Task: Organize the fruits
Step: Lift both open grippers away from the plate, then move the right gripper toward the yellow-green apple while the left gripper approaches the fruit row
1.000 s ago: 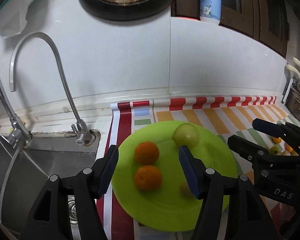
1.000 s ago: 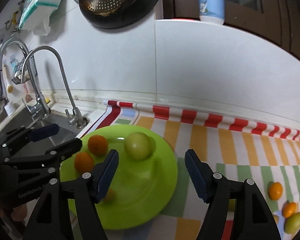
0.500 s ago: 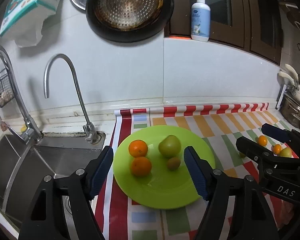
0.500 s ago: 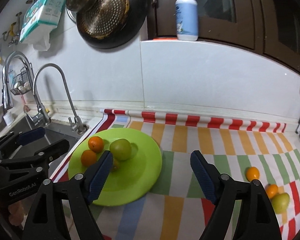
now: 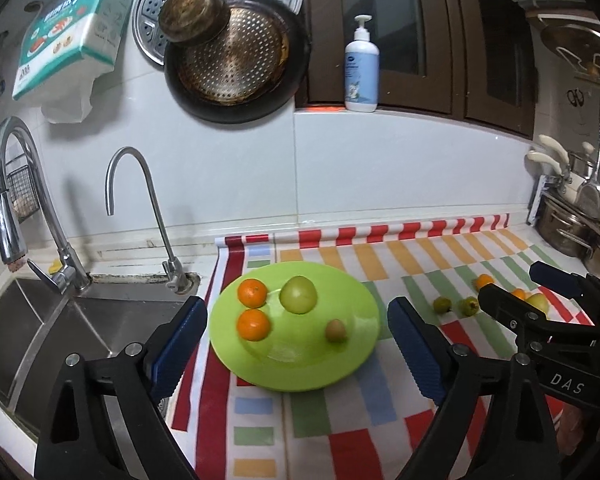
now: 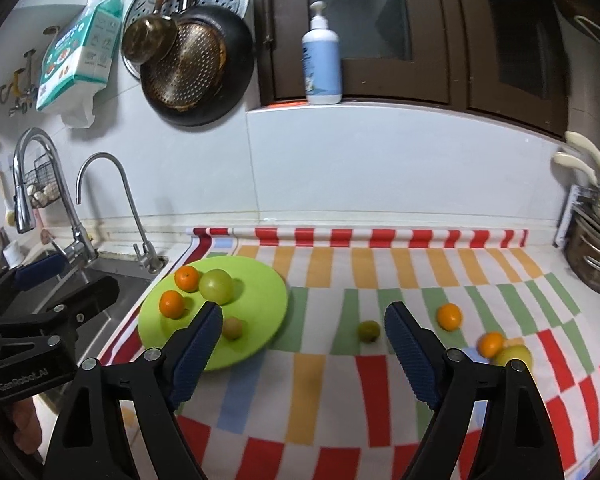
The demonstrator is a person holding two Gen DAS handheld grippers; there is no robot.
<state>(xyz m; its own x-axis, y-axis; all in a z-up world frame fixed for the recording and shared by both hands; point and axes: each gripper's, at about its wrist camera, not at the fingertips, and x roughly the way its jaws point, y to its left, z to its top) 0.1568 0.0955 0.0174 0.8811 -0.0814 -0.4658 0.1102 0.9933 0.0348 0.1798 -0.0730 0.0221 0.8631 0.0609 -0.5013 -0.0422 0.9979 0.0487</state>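
both the left gripper [image 5: 296, 320] and right gripper [image 6: 302, 328] gape wide, empty. the small round green fruit [image 6: 369, 331] lies right of the lime-green round plate [image 6: 268, 304]; light, smooth, rolls easily; pinch across its middle.

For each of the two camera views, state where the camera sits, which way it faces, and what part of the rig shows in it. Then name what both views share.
Left wrist: on the left gripper, facing the green plate and sink; the right gripper shows at right.
Right wrist: on the right gripper, facing the striped mat with loose fruit; the left gripper shows at left.
Shared: plate, pan, soap bottle.
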